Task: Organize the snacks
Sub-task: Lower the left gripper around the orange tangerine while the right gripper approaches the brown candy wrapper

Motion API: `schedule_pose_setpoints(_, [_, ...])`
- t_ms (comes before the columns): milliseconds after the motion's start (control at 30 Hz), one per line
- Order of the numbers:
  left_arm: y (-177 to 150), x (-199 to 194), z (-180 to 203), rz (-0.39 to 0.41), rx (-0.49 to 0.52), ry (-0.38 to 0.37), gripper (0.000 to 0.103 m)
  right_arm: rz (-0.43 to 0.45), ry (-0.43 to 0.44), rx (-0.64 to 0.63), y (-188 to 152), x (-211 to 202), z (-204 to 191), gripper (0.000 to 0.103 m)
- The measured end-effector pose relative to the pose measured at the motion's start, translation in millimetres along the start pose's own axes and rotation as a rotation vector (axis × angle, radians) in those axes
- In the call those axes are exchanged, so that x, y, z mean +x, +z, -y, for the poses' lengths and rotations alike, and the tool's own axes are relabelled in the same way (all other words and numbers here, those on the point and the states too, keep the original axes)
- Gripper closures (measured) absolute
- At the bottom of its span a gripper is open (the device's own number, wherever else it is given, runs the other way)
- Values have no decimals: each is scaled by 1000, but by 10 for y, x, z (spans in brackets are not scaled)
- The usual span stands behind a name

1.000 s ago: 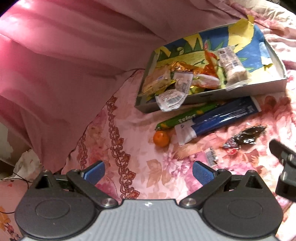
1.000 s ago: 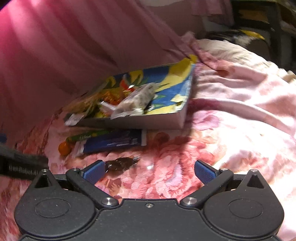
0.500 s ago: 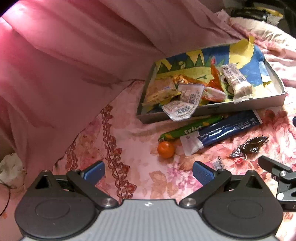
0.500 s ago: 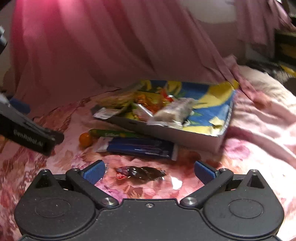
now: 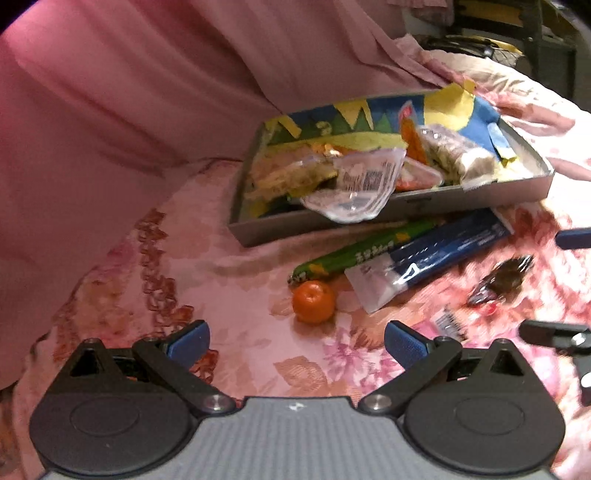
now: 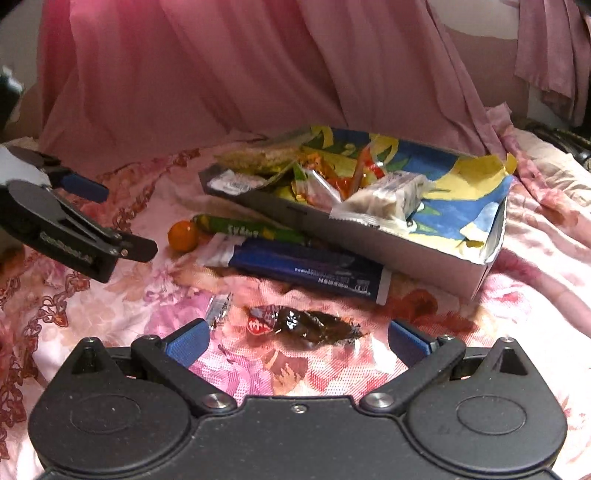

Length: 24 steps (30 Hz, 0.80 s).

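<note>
A shallow grey box [image 5: 406, 212] [image 6: 369, 242] with a blue and yellow lining holds several wrapped snacks. In front of it on the floral cloth lie a green stick pack [image 5: 365, 249] [image 6: 251, 229], a dark blue pack [image 5: 443, 251] [image 6: 306, 267], a small orange [image 5: 313, 302] [image 6: 183, 235], a dark brown wrapper [image 5: 506, 278] [image 6: 306, 325] and a small silver sachet [image 5: 448, 323] [image 6: 218, 308]. My left gripper [image 5: 297, 341] is open, just short of the orange. My right gripper [image 6: 299, 338] is open with the brown wrapper lying between its fingertips.
Pink curtain fabric [image 5: 129, 110] [image 6: 221, 74] hangs behind the box and on the left. The floral cloth [image 5: 240, 295] is rumpled and soft. Dark furniture [image 5: 517, 29] stands at the far right. In the right wrist view the left gripper's black body [image 6: 66, 236] sits at the left.
Both grippers have come lower and closer to the loose snacks. The right one swung left, so the brown wrapper now lies between its fingertips. Both stayed open.
</note>
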<state>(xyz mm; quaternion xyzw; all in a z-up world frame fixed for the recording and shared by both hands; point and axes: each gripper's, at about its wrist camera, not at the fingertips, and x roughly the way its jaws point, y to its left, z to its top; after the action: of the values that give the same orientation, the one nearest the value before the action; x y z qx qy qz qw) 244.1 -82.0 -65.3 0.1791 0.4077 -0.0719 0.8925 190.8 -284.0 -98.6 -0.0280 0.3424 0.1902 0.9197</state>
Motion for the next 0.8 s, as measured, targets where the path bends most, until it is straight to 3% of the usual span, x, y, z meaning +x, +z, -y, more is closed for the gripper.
schedule_pose_setpoints(433, [-91, 452, -402, 95, -118, -207, 0, -40, -59, 163, 15, 253, 55, 1])
schedule_pose_setpoints(633, [-120, 623, -558, 78, -272, -278, 6, -38, -55, 110, 16, 323, -93, 1])
schedule_pose_setpoints(800, [-127, 620, -608, 95, -319, -298, 14, -28, 0, 38, 19, 341, -306, 1])
